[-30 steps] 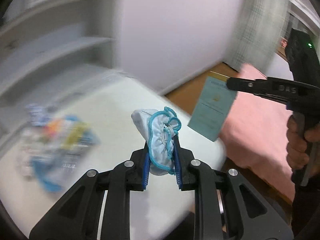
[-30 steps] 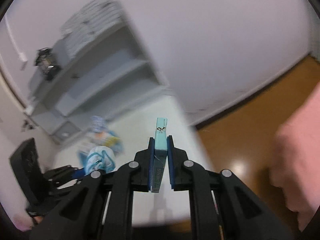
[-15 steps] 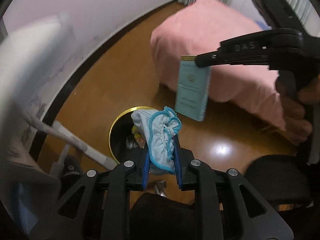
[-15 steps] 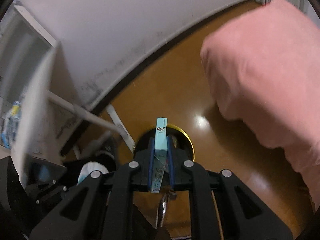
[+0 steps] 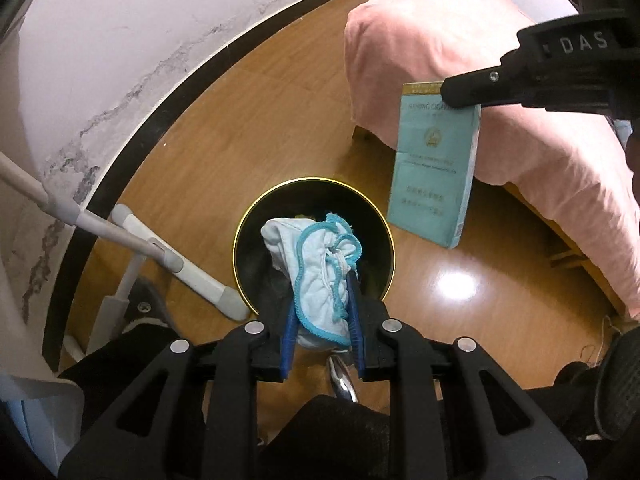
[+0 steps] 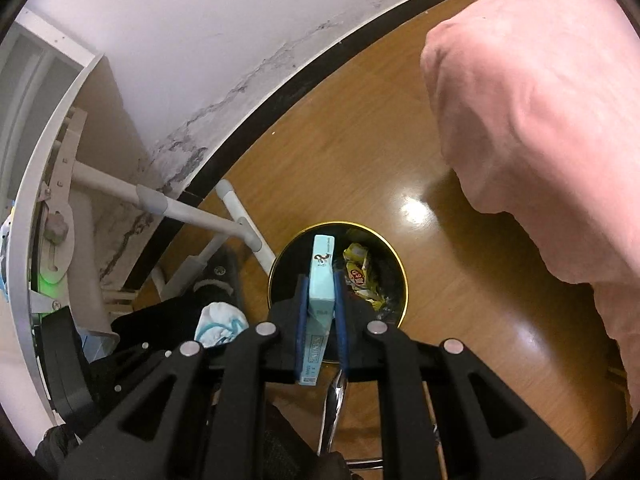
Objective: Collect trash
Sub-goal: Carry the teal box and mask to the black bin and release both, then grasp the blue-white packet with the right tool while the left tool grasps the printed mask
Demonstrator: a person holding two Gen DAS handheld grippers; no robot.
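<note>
My left gripper (image 5: 322, 312) is shut on a crumpled white cloth with a blue hem (image 5: 320, 272), held right above a round black bin with a gold rim (image 5: 280, 200) on the wooden floor. My right gripper (image 6: 321, 308) is shut on a light blue cigarette pack (image 6: 321, 276), also over the bin (image 6: 396, 264), which holds yellow wrappers (image 6: 360, 272). In the left wrist view the pack (image 5: 434, 176) hangs from the right gripper's finger (image 5: 492, 88), to the right of the bin. The cloth (image 6: 218, 322) shows at lower left in the right wrist view.
A pink bedspread (image 5: 460, 60) covers a bed at the right. White table legs (image 5: 132, 240) stand left of the bin by the wall and black baseboard (image 6: 280, 84). A dark shoe (image 6: 216, 276) lies beside the legs. A shiny metal piece (image 5: 342, 380) sits below the grippers.
Both grippers dropped from the white tabletop level and tilted down toward the floor; the bin came into view and now lies under the cloth and the pack. Both grips are unchanged.
</note>
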